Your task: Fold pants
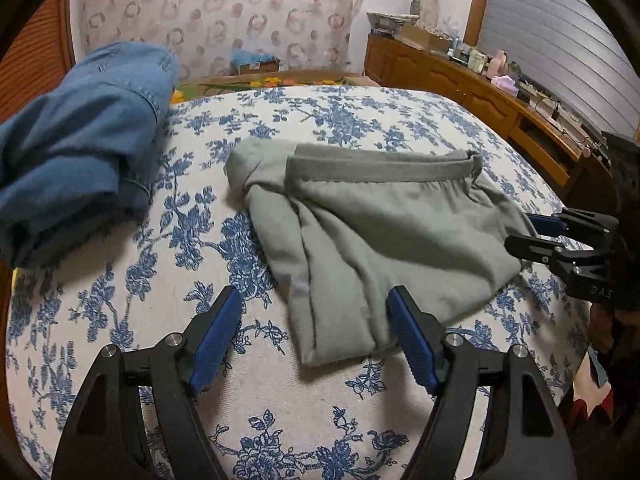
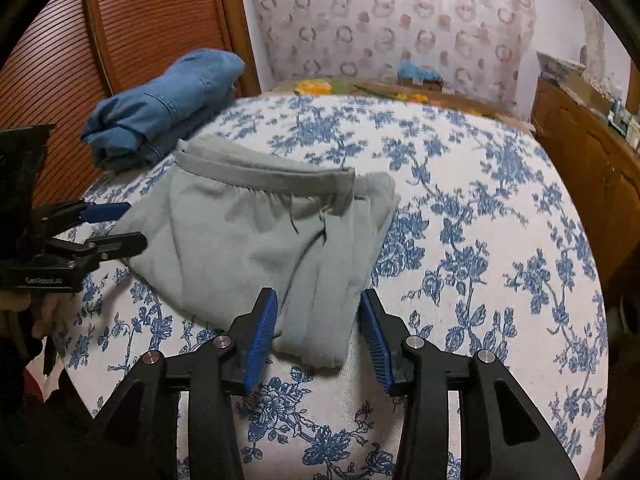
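Grey-green pants (image 1: 372, 236) lie folded into a compact bundle on the flowered bed, waistband on the far side; they also show in the right wrist view (image 2: 256, 240). My left gripper (image 1: 316, 300) is open, its blue pads either side of the bundle's near corner, holding nothing. It appears at the left of the right wrist view (image 2: 136, 226), at the bundle's edge. My right gripper (image 2: 318, 300) is open and empty, straddling the bundle's other near corner. It shows at the right of the left wrist view (image 1: 518, 230).
A folded stack of blue denim (image 1: 76, 136) sits on the bed's far side, by a wooden slatted door (image 2: 132, 28). A wooden sideboard (image 1: 480, 84) with clutter runs along the wall. The flowered bedspread (image 2: 480, 240) stretches beyond the pants.
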### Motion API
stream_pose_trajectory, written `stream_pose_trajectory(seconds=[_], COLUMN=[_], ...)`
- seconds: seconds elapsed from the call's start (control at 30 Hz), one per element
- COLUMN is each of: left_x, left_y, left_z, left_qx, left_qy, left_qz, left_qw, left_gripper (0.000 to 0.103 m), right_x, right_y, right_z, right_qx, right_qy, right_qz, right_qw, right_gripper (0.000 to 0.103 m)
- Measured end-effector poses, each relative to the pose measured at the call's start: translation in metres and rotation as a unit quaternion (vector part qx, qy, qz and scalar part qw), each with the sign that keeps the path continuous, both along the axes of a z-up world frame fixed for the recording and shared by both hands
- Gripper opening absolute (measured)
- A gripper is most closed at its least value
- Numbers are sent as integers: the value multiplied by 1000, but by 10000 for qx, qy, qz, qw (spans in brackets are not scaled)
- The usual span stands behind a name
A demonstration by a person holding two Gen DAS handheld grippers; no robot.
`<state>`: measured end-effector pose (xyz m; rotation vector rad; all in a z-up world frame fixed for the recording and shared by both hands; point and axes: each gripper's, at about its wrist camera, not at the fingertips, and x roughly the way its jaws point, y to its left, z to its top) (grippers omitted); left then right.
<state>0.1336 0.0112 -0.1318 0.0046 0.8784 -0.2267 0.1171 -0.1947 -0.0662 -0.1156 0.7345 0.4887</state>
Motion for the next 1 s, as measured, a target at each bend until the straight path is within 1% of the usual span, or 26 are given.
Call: stream_pose_trajectory(seconds=[0.13, 0.33, 0.5, 0.57, 0.6, 0.7, 0.73, 0.77, 0.87, 0.93, 0.97, 1.0], left_x=[-1, -2, -2, -2, -2, -2, -2, -2, -2, -2, -2, -2], left_y=[1, 1, 1, 1, 1, 1, 1, 1, 1, 1, 1, 0], left_z=[-1, -2, -2, -2, -2, -2, -2, -2, -2, -2, -2, -2], left_qx=[-16, 5, -3, -4, -5, -1, -2, -2, 0, -5, -8, 8], left_qy=[-76, -97, -98, -99, -100, -99, -100, -100, -100, -98, -91, -93], left_qz=[7, 0, -1, -2, -3, -2, -4, -4, -4, -8, -19, -19], left_qw=[10000, 10000, 10000, 10000, 10000, 10000, 10000, 10000, 9999, 10000, 10000, 10000], left_gripper=[79, 80, 80, 80, 80, 80, 80, 80, 80, 80, 81, 81], right_x=[-2, -18, -28, -28, -27, -25, -25, -25, -27, -29, -29, -28], right_y=[-5, -29, -36, -35, -32, -24, -21, -19, -18, -26, -28, -32], right_z=[-1, -1, -1, -1, 0, 0, 0, 0, 3, 10, 11, 12], right_qx=[26, 194, 82, -6, -72, -123, -131, -142, -244, -369, -444, -369], right_qy=[23, 123, 75, 47, 28, 1, -13, -27, -202, -363, -390, -329], right_qz=[4, 28, 121, 125, 126, 234, 292, 358, 372, 205, 82, 112], right_qw=[10000, 9997, 9999, 9999, 9999, 9997, 9995, 9993, 9988, 9985, 9982, 9987], right_gripper=[46, 46, 46, 41, 40, 31, 23, 13, 7, 5, 5, 5])
